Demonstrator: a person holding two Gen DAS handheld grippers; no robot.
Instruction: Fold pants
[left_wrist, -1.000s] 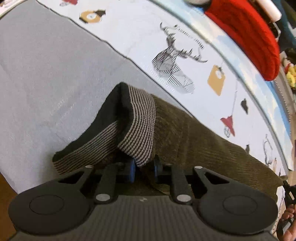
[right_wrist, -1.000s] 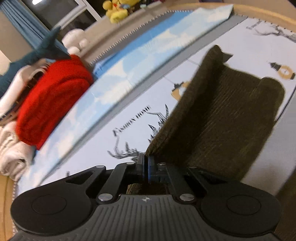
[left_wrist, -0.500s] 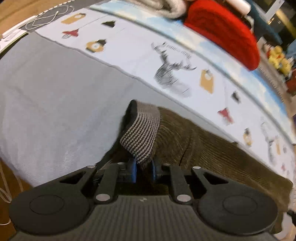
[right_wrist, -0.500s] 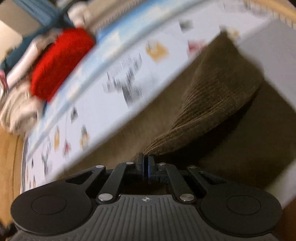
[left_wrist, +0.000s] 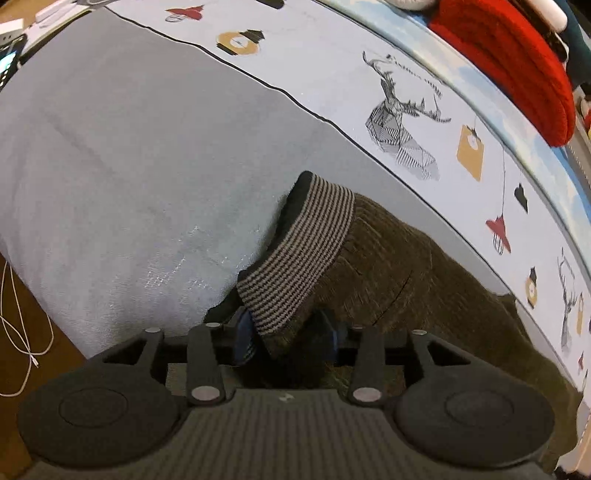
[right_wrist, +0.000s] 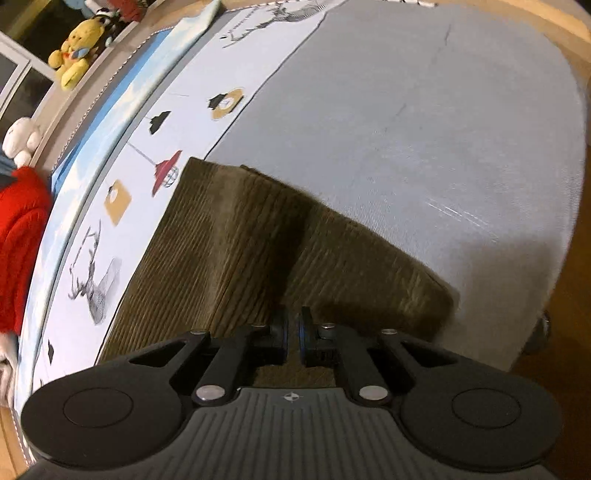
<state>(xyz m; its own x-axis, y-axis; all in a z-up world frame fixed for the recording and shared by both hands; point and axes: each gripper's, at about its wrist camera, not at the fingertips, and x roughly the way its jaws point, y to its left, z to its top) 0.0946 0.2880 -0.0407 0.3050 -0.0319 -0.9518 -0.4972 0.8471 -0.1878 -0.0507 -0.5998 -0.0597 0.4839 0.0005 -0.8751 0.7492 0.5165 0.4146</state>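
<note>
The olive-brown corduroy pants (left_wrist: 424, 280) lie on the grey part of the bed cover, with a grey-and-black striped waistband (left_wrist: 303, 258) turned up. My left gripper (left_wrist: 286, 336) has its jaws parted around the waistband edge, which sits loosely between them. In the right wrist view the pants (right_wrist: 258, 251) lie folded over in layers. My right gripper (right_wrist: 293, 332) stands just above the near edge of the fold with its jaws a narrow gap apart and nothing between them.
The bed cover has a grey area (left_wrist: 129, 147) and a printed strip with deer and lanterns (left_wrist: 402, 122). A red knit garment (left_wrist: 517, 62) lies at the far side. Plush toys (right_wrist: 74, 55) sit on a ledge. A white cable (left_wrist: 22, 332) lies on the wooden floor.
The right gripper swept the held pant end over onto the rest of the pants and let it go. The left gripper's jaws widened on the waistband.
</note>
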